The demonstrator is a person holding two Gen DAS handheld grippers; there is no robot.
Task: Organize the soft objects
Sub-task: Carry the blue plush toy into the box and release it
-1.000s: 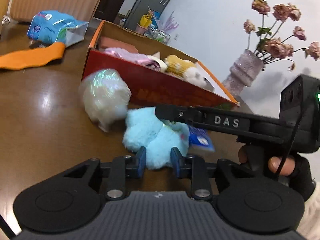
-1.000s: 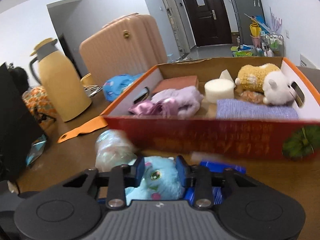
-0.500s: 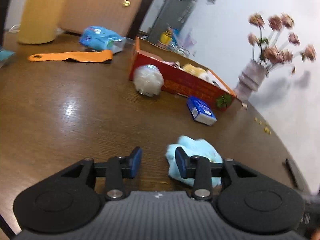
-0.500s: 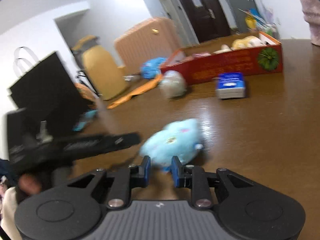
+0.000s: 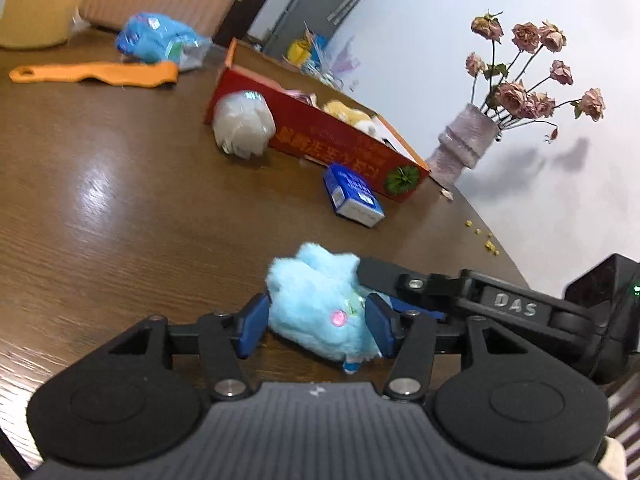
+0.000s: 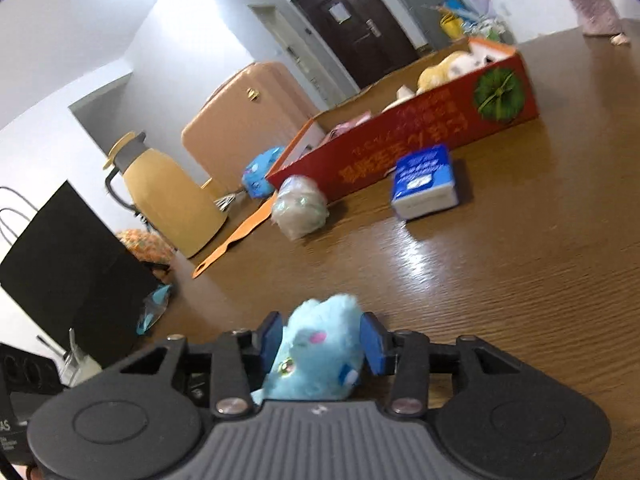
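Observation:
A light blue plush toy (image 5: 320,304) sits near the table's front edge, between the pads of both grippers. My left gripper (image 5: 316,322) closes on its sides. My right gripper (image 6: 320,344) holds the same toy (image 6: 320,356) from the other side; its arm shows in the left wrist view (image 5: 460,292). The red cardboard box (image 5: 340,140) with several soft toys stands far back, also in the right wrist view (image 6: 420,140). A wrapped whitish soft ball (image 5: 244,124) leans against the box front.
A blue tissue pack (image 5: 354,196) lies before the box. An orange strap (image 5: 96,74) and a blue bag (image 5: 160,38) lie at the back left. A vase of dried roses (image 5: 464,148) stands right of the box. A yellow jug (image 6: 172,196) and black bag (image 6: 64,264) stand left.
Both grippers pulled the blue plush back from the box to the table's front. The left gripper, empty and open half a second ago, now has the plush between its pads.

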